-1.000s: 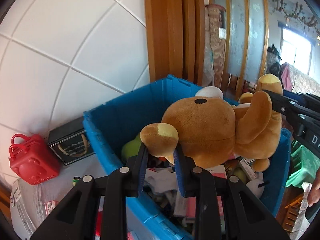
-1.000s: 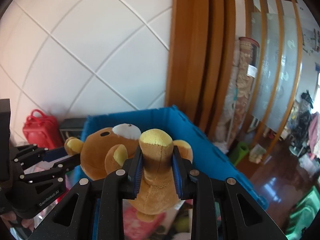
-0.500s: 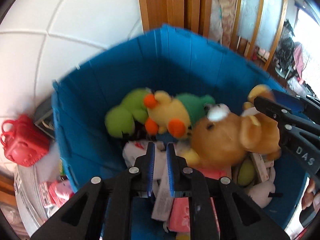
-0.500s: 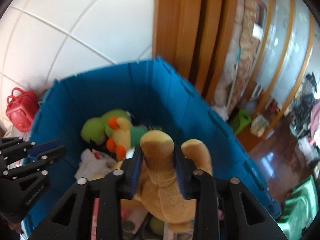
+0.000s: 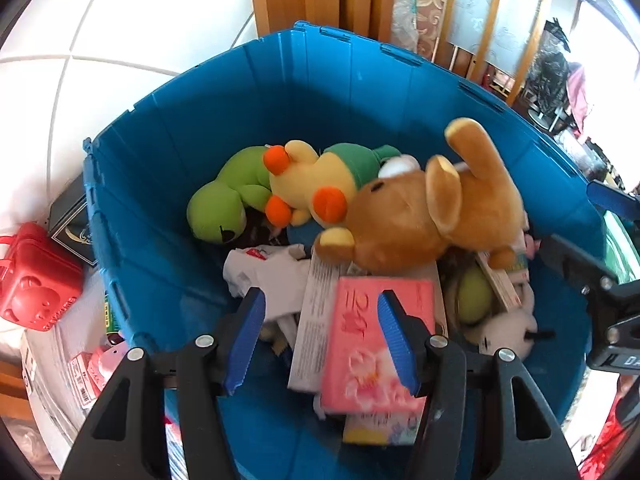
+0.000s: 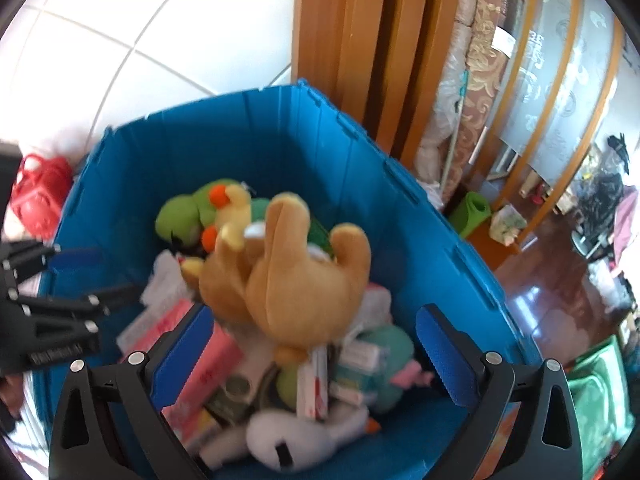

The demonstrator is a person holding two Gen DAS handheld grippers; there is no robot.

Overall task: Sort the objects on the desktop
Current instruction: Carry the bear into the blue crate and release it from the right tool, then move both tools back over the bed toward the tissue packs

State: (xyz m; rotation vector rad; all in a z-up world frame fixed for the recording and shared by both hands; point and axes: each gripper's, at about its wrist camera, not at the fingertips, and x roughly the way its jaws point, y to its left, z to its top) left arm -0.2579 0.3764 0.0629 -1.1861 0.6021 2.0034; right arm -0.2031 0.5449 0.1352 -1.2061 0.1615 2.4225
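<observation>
Blue-padded jaws of the left gripper (image 5: 320, 336) stand apart over the blue plastic crate (image 5: 224, 120), having just been opening, with nothing pressed between them; a pink tissue pack (image 5: 376, 344) lies below. The right gripper (image 6: 314, 346) has just spread wide, its pads clear of the brown teddy bear (image 6: 292, 280), which lies inside the crate on boxes and packets. Beyond the bear rest a yellow plush with orange feet (image 5: 312, 184) and a green plush (image 5: 228, 196), against the far wall.
</observation>
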